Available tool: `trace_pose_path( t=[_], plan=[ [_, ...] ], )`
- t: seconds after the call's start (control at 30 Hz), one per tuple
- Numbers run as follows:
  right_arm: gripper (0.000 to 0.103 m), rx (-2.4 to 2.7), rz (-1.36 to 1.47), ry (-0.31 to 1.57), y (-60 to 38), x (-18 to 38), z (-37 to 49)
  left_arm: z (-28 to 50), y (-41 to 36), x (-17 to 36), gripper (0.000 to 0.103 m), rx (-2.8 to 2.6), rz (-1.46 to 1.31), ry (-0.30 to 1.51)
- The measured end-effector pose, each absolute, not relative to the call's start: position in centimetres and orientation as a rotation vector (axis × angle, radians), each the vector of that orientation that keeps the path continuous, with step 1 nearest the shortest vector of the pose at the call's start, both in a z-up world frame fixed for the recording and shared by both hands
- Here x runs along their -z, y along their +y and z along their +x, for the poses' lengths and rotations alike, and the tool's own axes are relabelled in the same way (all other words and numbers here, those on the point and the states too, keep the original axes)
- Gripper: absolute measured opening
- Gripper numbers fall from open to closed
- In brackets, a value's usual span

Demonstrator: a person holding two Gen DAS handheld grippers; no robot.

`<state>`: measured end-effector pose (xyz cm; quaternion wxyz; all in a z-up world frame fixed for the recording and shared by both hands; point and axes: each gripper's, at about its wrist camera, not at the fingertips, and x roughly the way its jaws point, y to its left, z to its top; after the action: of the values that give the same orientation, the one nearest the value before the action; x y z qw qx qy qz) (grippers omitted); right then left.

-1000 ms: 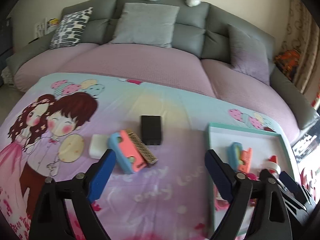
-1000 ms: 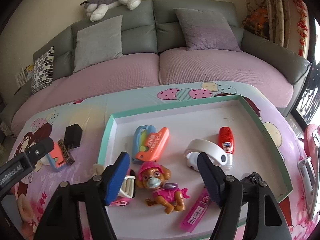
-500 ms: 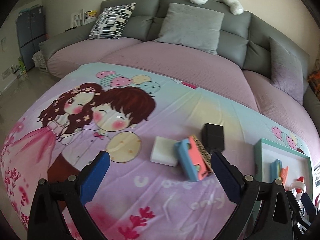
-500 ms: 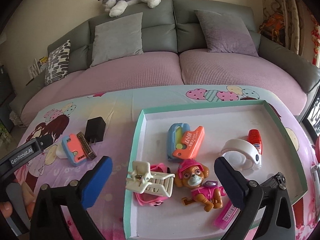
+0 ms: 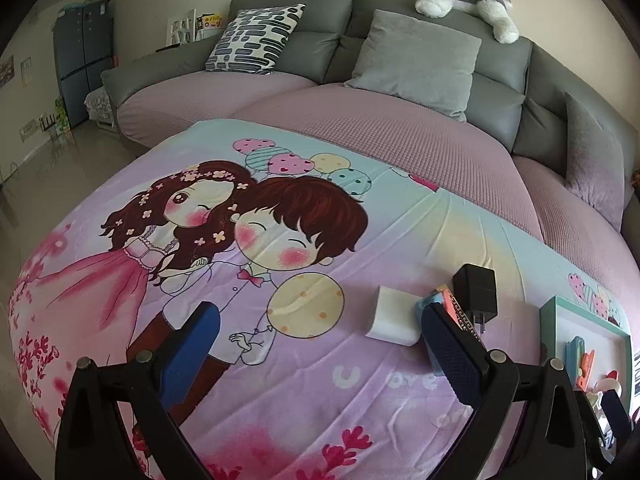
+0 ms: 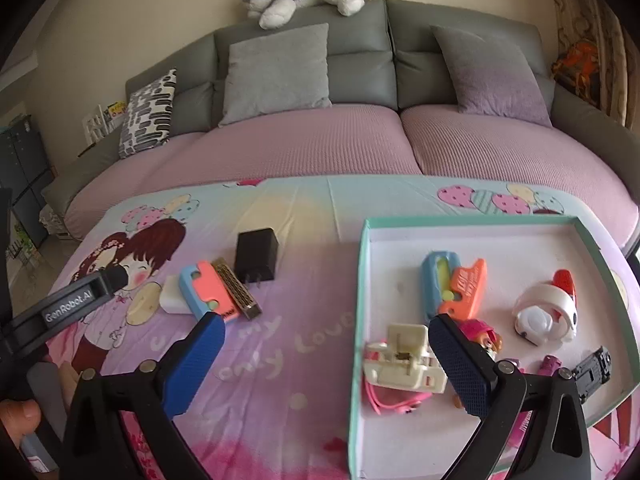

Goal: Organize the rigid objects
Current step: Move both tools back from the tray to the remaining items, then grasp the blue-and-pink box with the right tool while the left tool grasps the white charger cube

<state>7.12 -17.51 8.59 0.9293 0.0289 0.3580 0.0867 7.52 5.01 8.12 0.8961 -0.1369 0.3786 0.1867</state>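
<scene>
**Both claws wide and empty above the printed cloth**

In the left wrist view, the left gripper (image 5: 316, 344) stands spread wide across the lower frame, its blue pads well apart with nothing between them but the cartoon cloth (image 5: 280, 400). Right of centre lies a white block (image 5: 390, 316); just beside it on the right a blue-and-coral case (image 5: 434, 300) peeks out behind the right pad, and a black plug adapter (image 5: 476, 292) sits just above that. At the far right edge shows a corner of the teal-rimmed tray (image 5: 554, 312).

In the right wrist view, the left gripper's black arm crosses the left edge, with a fingertip of the person (image 6: 20, 416) at the lower left. Next come the white block (image 6: 172, 300), the blue-and-coral case (image 6: 204, 292) with a harmonica (image 6: 238, 288) touching its right side, and the black plug adapter (image 6: 256, 256) above them, all on the cloth in the middle left. The right gripper (image 6: 326, 364) fills the lower frame, jaws as far apart as they go and holding nothing; its left pad hangs over the cloth, its right pad over the tray (image 6: 360, 280). Inside the tray, from left to right: a cream clip (image 6: 404, 356) lying on a pink band (image 6: 392, 404), a blue and orange toy (image 6: 452, 284), a pink pup figure (image 6: 480, 332) partly hidden by the pad, and a white round toy (image 6: 544, 312) with a red cap.
</scene>
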Motion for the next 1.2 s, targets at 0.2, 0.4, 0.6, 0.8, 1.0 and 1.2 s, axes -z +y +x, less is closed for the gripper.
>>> trace_pose_path(
  t=[0.2, 0.4, 0.6, 0.8, 1.0, 1.2],
  plan=[
    [0.103, -0.256, 0.099, 0.707, -15.5, -8.7, 7.3, 7.3, 6.8, -7.8, 0.101, -0.394, -0.321, 0.776],
    [0.103, -0.316, 0.079, 0.728, -12.8, -7.6, 7.9, 7.9, 8.7, -6.2, 0.101, -0.386, -0.371, 0.812],
    [0.092, -0.314, 0.054, 0.816, -11.1, -5.3, 9.4, 9.8, 8.9, -4.6, 0.101, -0.319, -0.371, 0.85],
    [0.077, -0.293, 0.021, 0.867, -10.0, -4.0, 10.8, 11.0, 8.7, -3.9, 0.101, -0.257, -0.384, 0.858],
    [0.066, -0.323, -0.024, 0.885, -8.4, -3.3, 12.0, 11.1, 9.6, -2.9, 0.101, -0.254, -0.433, 0.878],
    [0.054, -0.363, -0.041, 0.877, -7.2, -3.2, 12.9, 10.7, 10.9, -2.5, 0.101, -0.274, -0.47, 0.88]
  ],
)
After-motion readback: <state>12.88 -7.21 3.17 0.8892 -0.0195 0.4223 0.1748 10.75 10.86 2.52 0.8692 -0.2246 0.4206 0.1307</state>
